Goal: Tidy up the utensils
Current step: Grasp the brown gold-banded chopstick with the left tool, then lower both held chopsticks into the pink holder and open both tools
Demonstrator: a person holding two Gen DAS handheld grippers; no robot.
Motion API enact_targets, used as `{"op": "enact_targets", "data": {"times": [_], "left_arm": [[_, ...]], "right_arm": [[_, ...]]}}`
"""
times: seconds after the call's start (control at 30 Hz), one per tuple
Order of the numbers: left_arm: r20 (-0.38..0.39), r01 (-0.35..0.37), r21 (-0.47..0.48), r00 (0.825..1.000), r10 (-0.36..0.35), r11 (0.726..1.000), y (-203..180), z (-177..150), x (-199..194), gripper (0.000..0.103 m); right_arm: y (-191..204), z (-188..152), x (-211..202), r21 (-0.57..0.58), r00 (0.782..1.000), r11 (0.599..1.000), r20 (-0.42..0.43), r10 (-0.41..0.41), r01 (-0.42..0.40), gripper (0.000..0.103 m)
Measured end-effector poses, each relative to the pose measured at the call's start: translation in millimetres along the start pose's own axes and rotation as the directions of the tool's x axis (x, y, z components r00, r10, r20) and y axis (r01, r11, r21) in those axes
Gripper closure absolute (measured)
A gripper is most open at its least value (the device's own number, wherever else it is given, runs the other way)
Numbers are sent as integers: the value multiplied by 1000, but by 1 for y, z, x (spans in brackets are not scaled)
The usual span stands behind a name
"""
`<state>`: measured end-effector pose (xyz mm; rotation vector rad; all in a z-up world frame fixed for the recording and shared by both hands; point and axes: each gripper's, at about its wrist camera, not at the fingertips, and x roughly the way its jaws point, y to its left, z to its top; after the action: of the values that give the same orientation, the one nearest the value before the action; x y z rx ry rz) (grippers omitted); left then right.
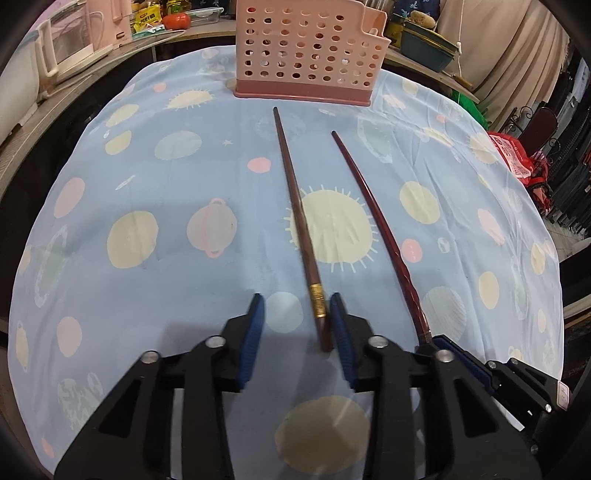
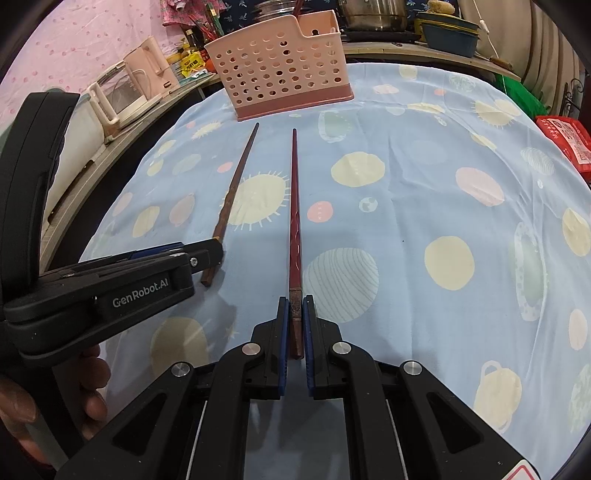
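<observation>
Two chopsticks lie side by side on the tablecloth, pointing at a pink perforated utensil basket (image 1: 310,48) (image 2: 280,70) at the far edge. The brown chopstick (image 1: 295,206) (image 2: 236,184) has a gold band near its thick end. That end sits between the blue pads of my left gripper (image 1: 297,297) (image 2: 216,253), close to the right pad, with a clear gap to the left pad. The gripper is open. My right gripper (image 2: 295,301) (image 1: 432,339) is shut on the thick end of the dark red chopstick (image 2: 294,206) (image 1: 373,206).
A light blue cloth (image 1: 147,177) printed with planets and suns covers the round table. Behind it, a counter holds a pink and white appliance (image 2: 136,85), metal pots (image 2: 369,14) and a teal basin (image 1: 424,48). A red bag (image 2: 569,140) lies at the right edge.
</observation>
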<state>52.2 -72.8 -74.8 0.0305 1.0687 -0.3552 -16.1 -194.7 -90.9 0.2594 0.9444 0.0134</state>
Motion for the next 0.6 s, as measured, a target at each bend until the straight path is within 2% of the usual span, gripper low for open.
{"op": "enact_targets", "data": {"times": [0.13,0.33,0.6], "left_arm": [[-3,18,-5,1000,-18,1000,5,-1,-1,95],[10,38,-28,999,-37,999,15,-4,-13,96],[78,36,-59,996,-31,998,30,-2,-44,96]], "right_arm": [[0,0,0,0,1000,1000,0,1,-1,96],[6,1,-7,-10,1000,1000,10,9,-9,96],[14,5,-27,-35,998,999,53,20,-18,96]]}}
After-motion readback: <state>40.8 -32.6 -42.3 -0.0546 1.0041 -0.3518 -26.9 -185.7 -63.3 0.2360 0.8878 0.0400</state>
